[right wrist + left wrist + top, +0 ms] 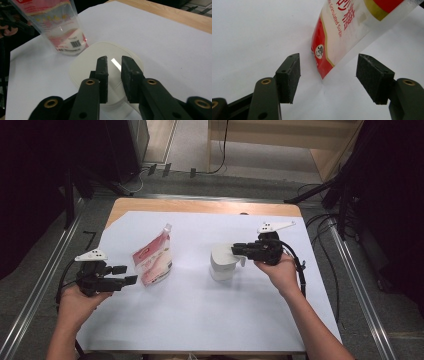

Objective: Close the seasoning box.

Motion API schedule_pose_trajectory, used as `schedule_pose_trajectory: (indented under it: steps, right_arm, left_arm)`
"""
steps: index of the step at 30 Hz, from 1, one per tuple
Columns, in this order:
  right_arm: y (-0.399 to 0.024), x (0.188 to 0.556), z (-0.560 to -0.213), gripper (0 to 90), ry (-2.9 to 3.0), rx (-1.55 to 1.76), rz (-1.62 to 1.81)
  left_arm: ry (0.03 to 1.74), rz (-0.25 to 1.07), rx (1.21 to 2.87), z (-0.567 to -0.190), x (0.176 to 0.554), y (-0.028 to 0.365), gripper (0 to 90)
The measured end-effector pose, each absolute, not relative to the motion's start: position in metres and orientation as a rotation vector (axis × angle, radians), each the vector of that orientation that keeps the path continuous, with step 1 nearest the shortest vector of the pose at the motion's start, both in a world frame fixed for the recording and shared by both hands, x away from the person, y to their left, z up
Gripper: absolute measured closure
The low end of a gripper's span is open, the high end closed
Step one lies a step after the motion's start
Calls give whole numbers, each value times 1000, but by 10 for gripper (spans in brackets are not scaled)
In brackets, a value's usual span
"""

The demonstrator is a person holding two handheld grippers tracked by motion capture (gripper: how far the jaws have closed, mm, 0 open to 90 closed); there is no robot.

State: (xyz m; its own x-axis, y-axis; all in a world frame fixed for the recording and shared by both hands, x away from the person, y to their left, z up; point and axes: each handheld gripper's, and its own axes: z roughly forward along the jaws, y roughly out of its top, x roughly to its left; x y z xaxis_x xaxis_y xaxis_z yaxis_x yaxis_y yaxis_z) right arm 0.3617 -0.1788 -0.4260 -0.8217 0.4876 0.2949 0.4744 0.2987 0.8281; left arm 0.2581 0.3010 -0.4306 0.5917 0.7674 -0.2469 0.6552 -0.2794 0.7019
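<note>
Found left gripper (pixel 131 274) at the near left of the white sheet (pixel 200 315), held level, its 2 jaws spread wide, pinching nothing.

Saw the red-and-white sugar pouch (pixel 152 260) just beyond, standing on the sheet and leaning a little, with 1 lower corner between the spread pads (pixel 292 75) but apart from both.

- Risk 1, judged: closing on that thin sealed edge alone. Likely to fold the film and let the pouch slip out or topple.
- Risk 2, judged: meeting the base with 1 pad ahead of the other. Enough to tip a pouch standing on so narrow a foot, or to push it away across the smooth sheet.

Found the white tub (pixel 222 265) farther in, right of centre, well apart from the pouch, lid on.

Found right gripper (pixel 236 251) over the tub's top, jaws parted by a narrow gap only, with nothing seen pinched between the pads. Could not tell contact with the lid.

- Risk 3, judged: coming down with so narrow a gap. Too tight to take the rim, and likely to skid on the glossy lid or shove the tub sideways.
- Risk 4, judged: dragging the loose sheet along with the tub, and so upsetting the pouch.

Noted the bare wooden table (pixel 200 206) edge beyond the sheet.
</note>
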Motion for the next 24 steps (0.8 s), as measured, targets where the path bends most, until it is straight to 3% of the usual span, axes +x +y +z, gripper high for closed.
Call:
schedule_pose_trajectory:
  steps: [10,24]
  right_arm:
    - [-198,358,-419,567,2450,928,1575]
    - [-232,351,-424,511,2370,978,1515]
  left_arm:
    - [1126,188,2014,-431,259,300,367]
    - [1124,189,2009,-431,259,300,365]
